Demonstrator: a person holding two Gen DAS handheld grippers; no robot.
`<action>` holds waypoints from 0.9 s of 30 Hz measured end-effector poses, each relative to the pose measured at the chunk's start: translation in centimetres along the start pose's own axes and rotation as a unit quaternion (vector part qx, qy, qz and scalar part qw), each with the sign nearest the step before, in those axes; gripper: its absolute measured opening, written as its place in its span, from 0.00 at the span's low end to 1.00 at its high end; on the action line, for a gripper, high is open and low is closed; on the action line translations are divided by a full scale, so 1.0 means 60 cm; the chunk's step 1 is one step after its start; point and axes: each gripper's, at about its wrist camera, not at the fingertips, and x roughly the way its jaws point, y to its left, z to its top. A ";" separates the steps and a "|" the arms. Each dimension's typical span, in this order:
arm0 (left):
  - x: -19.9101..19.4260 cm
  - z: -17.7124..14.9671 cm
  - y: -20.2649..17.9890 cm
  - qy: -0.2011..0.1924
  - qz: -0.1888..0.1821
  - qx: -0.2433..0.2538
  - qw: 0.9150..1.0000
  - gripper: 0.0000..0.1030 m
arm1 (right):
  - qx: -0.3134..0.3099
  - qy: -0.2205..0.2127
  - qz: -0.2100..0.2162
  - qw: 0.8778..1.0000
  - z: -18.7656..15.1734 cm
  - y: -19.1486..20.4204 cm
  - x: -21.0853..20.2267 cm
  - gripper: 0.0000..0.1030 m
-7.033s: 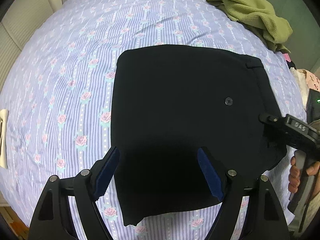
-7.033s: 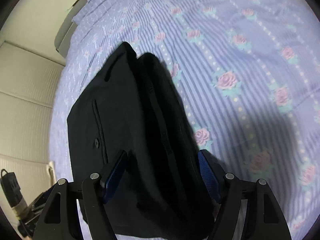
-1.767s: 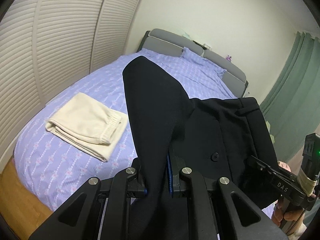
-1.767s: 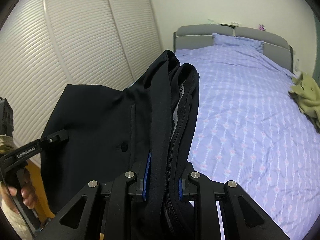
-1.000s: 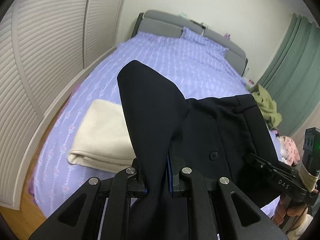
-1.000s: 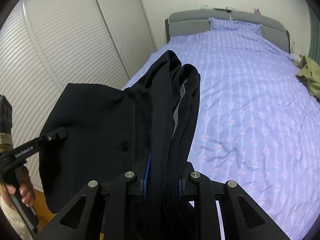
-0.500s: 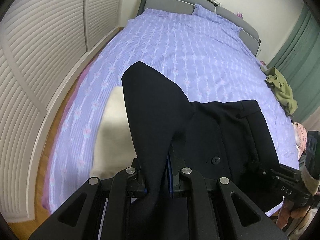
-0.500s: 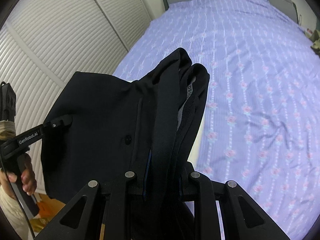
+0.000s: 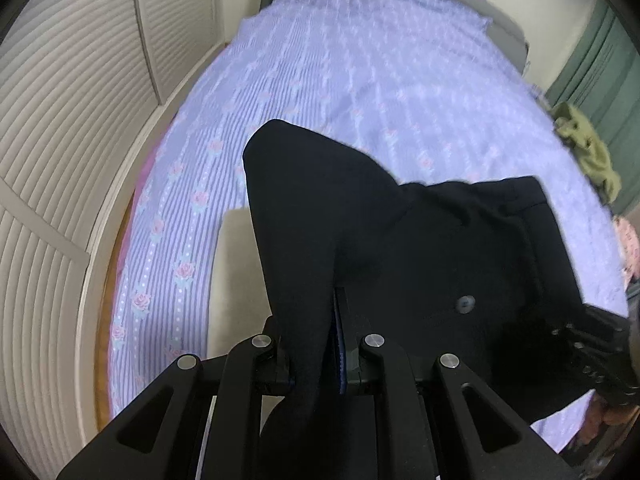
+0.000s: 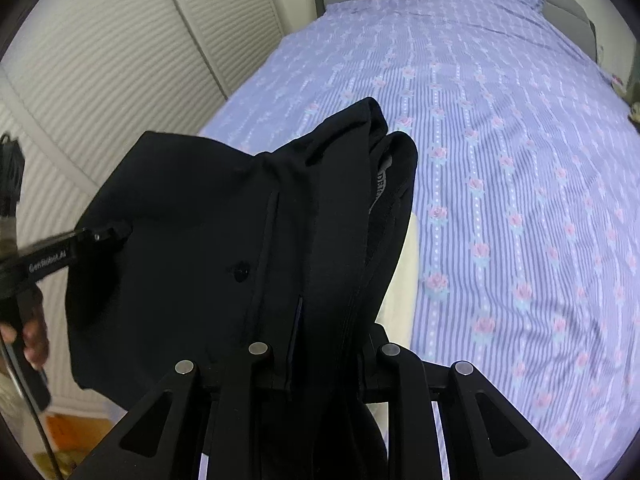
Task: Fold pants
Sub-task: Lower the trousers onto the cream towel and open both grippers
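Grippers carrying folded black pants above cream garment on bed.

Left gripper [image 9: 316, 354] is pinched on one end of the folded black pants [image 9: 420, 256]; right gripper [image 10: 324, 360] is pinched on the thick waistband end, so the bundle hangs between them and likely keeps its folds. Pants are off the bedsheet [image 9: 360, 88], directly above a folded cream garment [image 9: 236, 276] at the sheet's near edge; judged a stacking placement. Button [image 10: 241, 270] faces up. Olive-green garment [image 9: 588, 156] lies at the sheet's far right side, well apart from the pants. Left view blurred; contact with cream garment unclear.
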 end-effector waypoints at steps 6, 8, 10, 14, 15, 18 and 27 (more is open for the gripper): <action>0.033 -0.011 0.023 0.030 0.006 -0.009 1.000 0.17 | 0.040 0.024 0.004 0.999 -0.023 -0.027 -0.002 0.29; 0.037 -0.015 0.023 0.032 0.017 -0.002 0.999 0.22 | 0.046 0.032 -0.009 0.998 -0.035 -0.035 -0.006 0.36; 0.039 -0.019 0.019 0.034 0.038 0.010 0.999 0.27 | 0.053 0.037 -0.024 0.998 -0.040 -0.039 -0.012 0.44; 0.028 -0.036 0.011 0.032 0.096 0.041 0.994 0.35 | 0.064 0.036 -0.052 0.996 -0.049 -0.074 -0.034 0.47; 0.017 -0.043 0.007 0.026 0.111 0.052 0.992 0.36 | 0.061 0.032 -0.064 0.996 -0.052 -0.075 -0.044 0.47; -0.029 -0.064 -0.010 0.006 0.120 0.061 0.991 0.45 | 0.047 0.012 -0.079 0.996 -0.061 -0.079 -0.083 0.47; -0.218 -0.136 -0.113 -0.091 0.095 0.049 0.990 0.72 | -0.011 -0.084 -0.061 0.995 -0.086 -0.059 -0.249 0.71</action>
